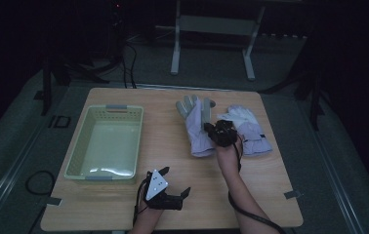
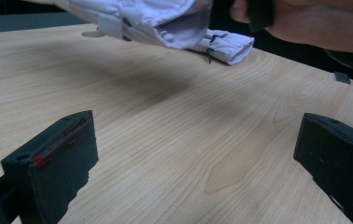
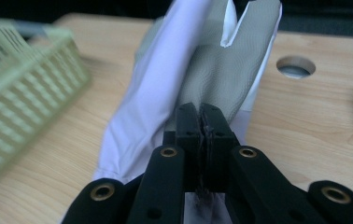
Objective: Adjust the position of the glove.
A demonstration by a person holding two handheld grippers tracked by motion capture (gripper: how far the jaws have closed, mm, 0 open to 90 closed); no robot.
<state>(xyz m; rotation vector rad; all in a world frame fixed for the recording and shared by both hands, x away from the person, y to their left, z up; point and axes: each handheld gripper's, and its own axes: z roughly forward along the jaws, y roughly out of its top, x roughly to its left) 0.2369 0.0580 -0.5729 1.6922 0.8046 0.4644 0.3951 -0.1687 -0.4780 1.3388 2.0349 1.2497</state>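
Observation:
Two lavender-and-grey work gloves are at the table's middle right. My right gripper (image 1: pixel 220 132) is shut on the left glove (image 1: pixel 195 124) near its cuff; in the right gripper view the jaws (image 3: pixel 204 126) pinch its fabric, and the glove (image 3: pixel 212 70) stretches away from them. From the left gripper view this glove (image 2: pixel 165 21) hangs a little above the wood, with a shadow under it. The second glove (image 1: pixel 251 129) lies flat just to the right. My left gripper (image 1: pixel 176 181) stands open near the front edge, holding nothing (image 2: pixel 198 140).
A pale green slatted basket (image 1: pixel 77 151) with nothing in it stands at the left of the wooden table (image 1: pixel 173 161), and its wall (image 3: pixel 20 79) is seen left of the held glove. A round cable hole (image 3: pixel 296 66) lies behind the gloves.

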